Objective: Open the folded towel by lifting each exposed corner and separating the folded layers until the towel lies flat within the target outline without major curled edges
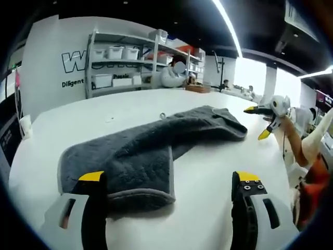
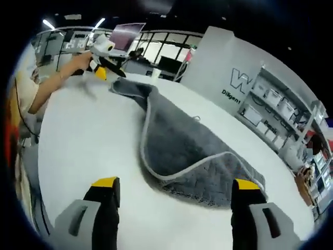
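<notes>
Hovering with jaws spread, both grippers hold nothing over the grey towel [image 1: 151,151].
Left gripper [image 1: 171,179] sits nearest its folded corner, lower left of frame; towel's length runs away toward the right gripper [image 1: 263,121], upper right.

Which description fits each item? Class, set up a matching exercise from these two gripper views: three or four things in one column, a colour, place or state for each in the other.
Things:
1. towel
2. table
3. left gripper
4. shelves

Descriptions:
A. white, bearing the cloth
B. grey, partly folded, one edge curled over
C. against the far wall, holding white bins
D. jaws apart, yellow-tipped, at the cloth's near edge

Pairs: 1-B, 2-A, 3-D, 4-C
</notes>
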Tool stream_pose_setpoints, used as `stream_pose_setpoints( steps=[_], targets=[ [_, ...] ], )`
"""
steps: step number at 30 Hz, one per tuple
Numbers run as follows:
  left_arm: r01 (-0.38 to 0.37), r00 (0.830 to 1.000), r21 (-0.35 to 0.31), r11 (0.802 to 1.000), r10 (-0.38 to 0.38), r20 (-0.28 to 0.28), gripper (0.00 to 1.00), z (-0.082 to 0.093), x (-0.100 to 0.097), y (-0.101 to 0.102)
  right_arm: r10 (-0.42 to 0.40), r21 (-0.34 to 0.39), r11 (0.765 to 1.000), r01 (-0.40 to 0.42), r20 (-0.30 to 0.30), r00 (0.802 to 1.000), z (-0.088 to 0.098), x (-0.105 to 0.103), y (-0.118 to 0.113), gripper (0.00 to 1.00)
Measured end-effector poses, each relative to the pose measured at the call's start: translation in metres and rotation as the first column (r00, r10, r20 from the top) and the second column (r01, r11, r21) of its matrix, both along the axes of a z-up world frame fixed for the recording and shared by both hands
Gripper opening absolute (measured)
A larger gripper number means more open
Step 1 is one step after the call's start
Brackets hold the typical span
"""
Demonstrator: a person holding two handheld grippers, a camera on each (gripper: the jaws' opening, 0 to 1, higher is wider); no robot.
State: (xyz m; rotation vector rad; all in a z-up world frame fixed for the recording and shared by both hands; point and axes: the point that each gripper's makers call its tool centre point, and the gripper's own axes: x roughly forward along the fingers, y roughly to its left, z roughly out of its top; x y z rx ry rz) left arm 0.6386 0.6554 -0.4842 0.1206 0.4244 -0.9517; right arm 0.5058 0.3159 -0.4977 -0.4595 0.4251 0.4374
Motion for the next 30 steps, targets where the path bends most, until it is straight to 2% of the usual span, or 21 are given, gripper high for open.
stream_pose_setpoints(
  steps=[3,9,11,14,16,18,22,24,26,30],
  targets=[
    [0.0,1.0,0.003,1.0,0.0,0.003,0.98,0.001,0.0,0.002,-0.002,0.038,0.999,0.003,-0.019,1.0,-0.002,-0.002,0.002,0.99],
    [-0.043,0.999,-0.009,0.999,0.043,0.017,0.98,0.007,0.004,0.01,-0.03,0.028,0.999,0.03,-0.03,0.999,-0.002,-0.006,-0.004,0.99],
    [-0.094,0.995,0.032,0.995,0.093,0.026,0.97,0.002,0.007,0.017,-0.034,0.031,0.999,0.035,-0.023,0.999,0.001,-0.008,-0.006,0.99],
    [-0.172,0.985,0.043,0.984,0.172,0.011,0.95,-0.004,0.008,0.023,-0.039,0.034,0.999,0.04,-0.011,0.999,0.006,-0.011,-0.007,0.99],
    [-0.22,0.975,0.006,0.975,0.22,0.025,0.94,-0.002,0.007,0.025,-0.041,0.034,0.999,0.041,0.0,0.999,0.01,-0.013,-0.008,0.99],
    [-0.246,0.969,-0.012,0.969,0.246,0.013,0.93,-0.005,0.0,0.026,-0.045,0.036,0.998,0.044,0.008,0.999,0.012,-0.014,-0.009,0.99],
    [-0.337,0.941,-0.024,0.941,0.338,0.029,0.91,-0.006,-0.009,0.033,-0.052,0.035,0.998,0.052,0.014,0.999,0.015,-0.017,-0.01,0.97],
    [-0.391,0.919,-0.026,0.92,0.392,0.043,0.91,-0.005,-0.016,0.036,-0.048,0.034,0.998,0.048,0.014,0.999,0.015,-0.018,-0.009,0.97],
    [-0.427,0.9,-0.068,0.902,0.431,0.065,0.89,0.001,-0.02,0.035,-0.043,0.032,0.999,0.043,0.016,0.999,0.016,-0.019,-0.007,0.97],
    [-0.478,0.869,-0.105,0.872,0.487,0.083,0.82,0.008,-0.027,0.032,-0.039,0.023,0.999,0.038,0.024,0.999,0.019,-0.02,-0.005,0.96]
  ],
)
